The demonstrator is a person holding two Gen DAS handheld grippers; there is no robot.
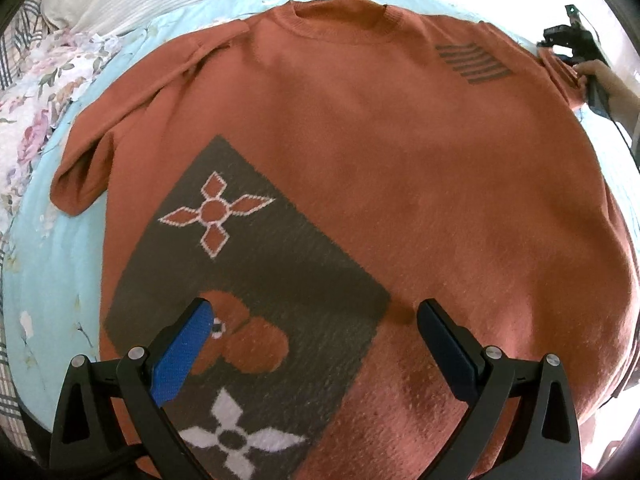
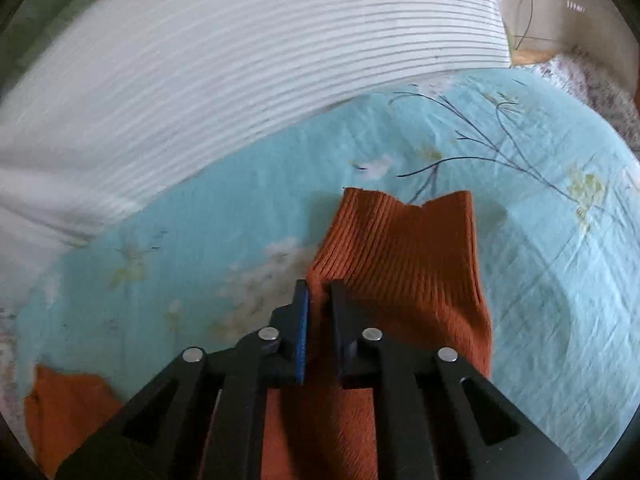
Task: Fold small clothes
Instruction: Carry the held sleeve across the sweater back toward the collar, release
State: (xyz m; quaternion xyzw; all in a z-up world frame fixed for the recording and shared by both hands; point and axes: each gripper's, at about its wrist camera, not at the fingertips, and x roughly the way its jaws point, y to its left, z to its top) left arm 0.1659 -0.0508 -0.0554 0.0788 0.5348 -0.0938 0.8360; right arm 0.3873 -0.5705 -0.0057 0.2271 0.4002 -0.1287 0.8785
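An orange knitted sweater [image 1: 360,152] lies spread front-up on a light blue bedsheet, with a brown patch of flower patterns on its lower part. My left gripper [image 1: 312,316] hovers open over that brown patch, nothing between its fingers. In the right wrist view my right gripper [image 2: 319,296] is shut on the ribbed cuff of the sweater's sleeve [image 2: 404,248], which sticks out ahead of the jaws over the sheet. From the left wrist view, the right gripper [image 1: 576,68] and a hand show at the far right edge, at the sleeve end.
A white striped pillow [image 2: 224,64] lies at the head of the bed beyond the sleeve. A floral quilt [image 1: 36,112] bunches at the left of the sweater. The light blue sheet [image 2: 540,240] extends around the sleeve. Another orange part of the sweater [image 2: 68,412] shows at lower left.
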